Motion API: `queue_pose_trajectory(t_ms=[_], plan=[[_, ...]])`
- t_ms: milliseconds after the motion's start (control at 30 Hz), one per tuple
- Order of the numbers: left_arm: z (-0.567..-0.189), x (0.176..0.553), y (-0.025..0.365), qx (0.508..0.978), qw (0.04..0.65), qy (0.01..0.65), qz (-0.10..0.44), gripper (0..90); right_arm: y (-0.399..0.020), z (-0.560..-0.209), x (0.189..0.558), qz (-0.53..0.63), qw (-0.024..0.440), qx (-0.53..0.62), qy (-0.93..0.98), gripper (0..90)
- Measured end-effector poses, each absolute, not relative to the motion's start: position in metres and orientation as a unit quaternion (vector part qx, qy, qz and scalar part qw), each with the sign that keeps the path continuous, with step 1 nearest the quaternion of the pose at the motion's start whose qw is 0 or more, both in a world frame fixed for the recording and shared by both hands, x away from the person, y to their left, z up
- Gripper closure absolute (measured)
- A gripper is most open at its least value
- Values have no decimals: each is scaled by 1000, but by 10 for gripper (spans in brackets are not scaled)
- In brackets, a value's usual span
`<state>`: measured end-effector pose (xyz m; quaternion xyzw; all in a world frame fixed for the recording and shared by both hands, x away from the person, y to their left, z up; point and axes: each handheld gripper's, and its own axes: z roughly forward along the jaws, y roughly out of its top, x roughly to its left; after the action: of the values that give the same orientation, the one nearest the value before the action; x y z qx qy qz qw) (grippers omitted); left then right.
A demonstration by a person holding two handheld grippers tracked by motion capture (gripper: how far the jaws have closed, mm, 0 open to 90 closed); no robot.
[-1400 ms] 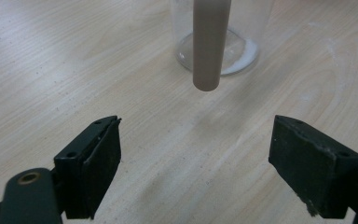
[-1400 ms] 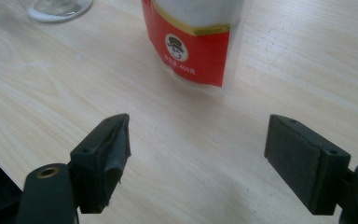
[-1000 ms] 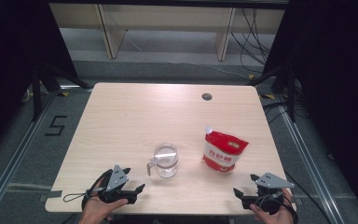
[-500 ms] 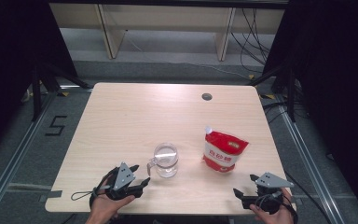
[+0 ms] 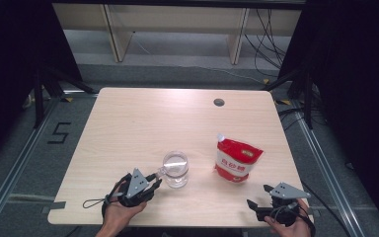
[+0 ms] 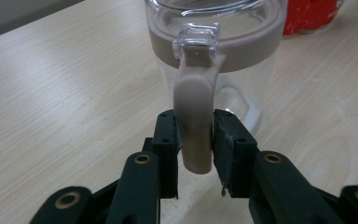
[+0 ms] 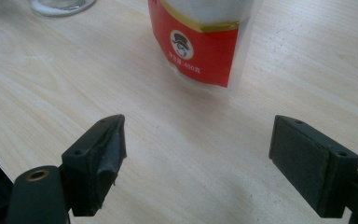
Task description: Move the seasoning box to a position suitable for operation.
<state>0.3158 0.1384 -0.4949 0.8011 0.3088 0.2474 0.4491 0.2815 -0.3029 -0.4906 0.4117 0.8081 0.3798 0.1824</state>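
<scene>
Dim room w/ dark drapes either side, shelving at the back, and a pale wood table in the middle, cable hole near its far edge.

Left side first: the left tongs sit low at the near edge, aimed at the jug. Their jaws have just been closing, and in the left gripper view the beige handle stands upright between the two black pads, which look to be touching it on both sides, so pinching the handle, though prob. not yet squeezed hard. In the high view the left tongs are right up against the handle side.

Middle: the clear jug stands upright near the front of the table, beige rim band, clear lid w/ a flip tab above the handle; looks empty apart from some white residue at the bottom.

To do this step well, I'd say: keep the pads square on the handle, grip a bit higher toward the rim so the jug doesn't swing or tilt, tighten fully before any lift, then raise straight & slow.

Right of the jug, near but apart: a red-and-white pouch, standing upright.

Far right: the right tongs rest at the near edge w/ jaws spread wide, nothing between them, pointed at the pouch.
</scene>
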Motion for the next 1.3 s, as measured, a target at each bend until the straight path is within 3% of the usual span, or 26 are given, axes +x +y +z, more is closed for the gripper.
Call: queue_pose_trajectory(t_ms=[300,600,1300], plan=[[-497,331,149,788,451,330,260,718,-302,-491,282,381,181,405,811,196],[-501,344,146,770,475,355,235,760,-302,-491,284,384,166,391,820,202],[-500,325,128,795,490,299,194,766,-298,-490,282,391,176,383,818,210]])
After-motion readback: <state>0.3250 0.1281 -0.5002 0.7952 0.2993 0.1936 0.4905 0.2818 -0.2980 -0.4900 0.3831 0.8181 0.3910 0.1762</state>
